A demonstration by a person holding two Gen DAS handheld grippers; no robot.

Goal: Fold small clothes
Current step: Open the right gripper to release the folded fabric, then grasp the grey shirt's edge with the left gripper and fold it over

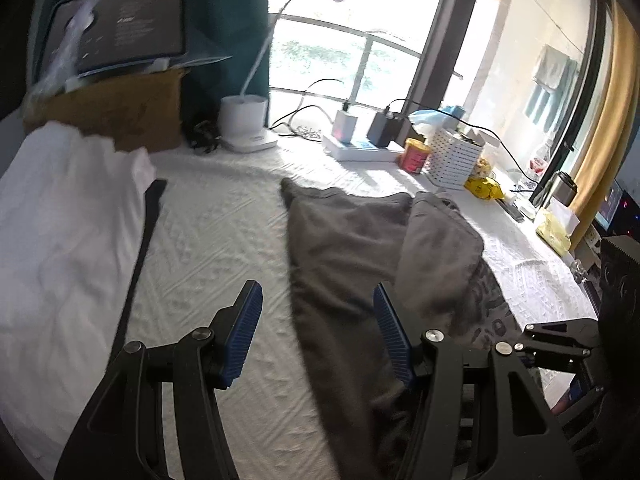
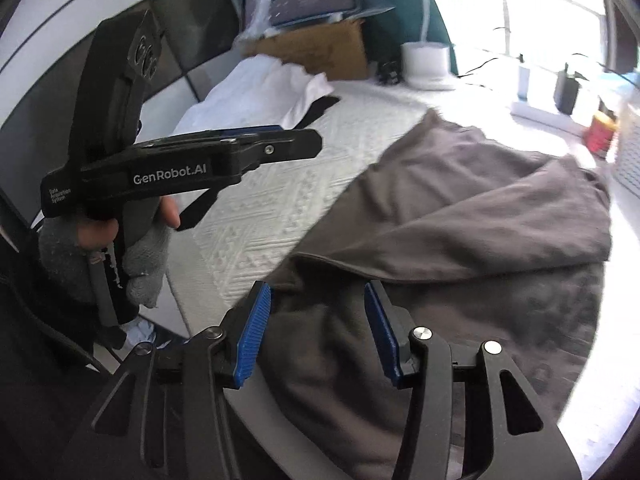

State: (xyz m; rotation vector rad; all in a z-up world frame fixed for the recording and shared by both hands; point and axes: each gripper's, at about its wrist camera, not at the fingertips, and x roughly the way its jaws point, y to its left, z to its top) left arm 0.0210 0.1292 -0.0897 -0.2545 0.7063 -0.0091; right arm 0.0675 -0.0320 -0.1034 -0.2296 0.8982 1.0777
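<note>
A dark grey garment [image 1: 352, 240] lies crumpled on the white textured cover [image 1: 224, 240], one part folded over another. My left gripper [image 1: 318, 320] hovers open above its left edge, with nothing between the blue pads [image 1: 248, 332]. In the right wrist view the same grey garment [image 2: 460, 208] spreads across the cover [image 2: 272, 200]. My right gripper [image 2: 318, 320] stands open just above its near part, and the pads [image 2: 256, 332] are not pressing on cloth. The left gripper [image 2: 304, 138] shows from the side, held by a hand in a grey glove [image 2: 144, 264].
A white folded cloth [image 1: 68, 208] with a black strap [image 1: 148, 224] lies at the left. At the back stand a cardboard box [image 1: 120, 116], a white lamp base [image 1: 244, 124], a power strip with chargers [image 1: 360, 148], a red can [image 1: 416, 156] and a white perforated basket [image 1: 456, 156].
</note>
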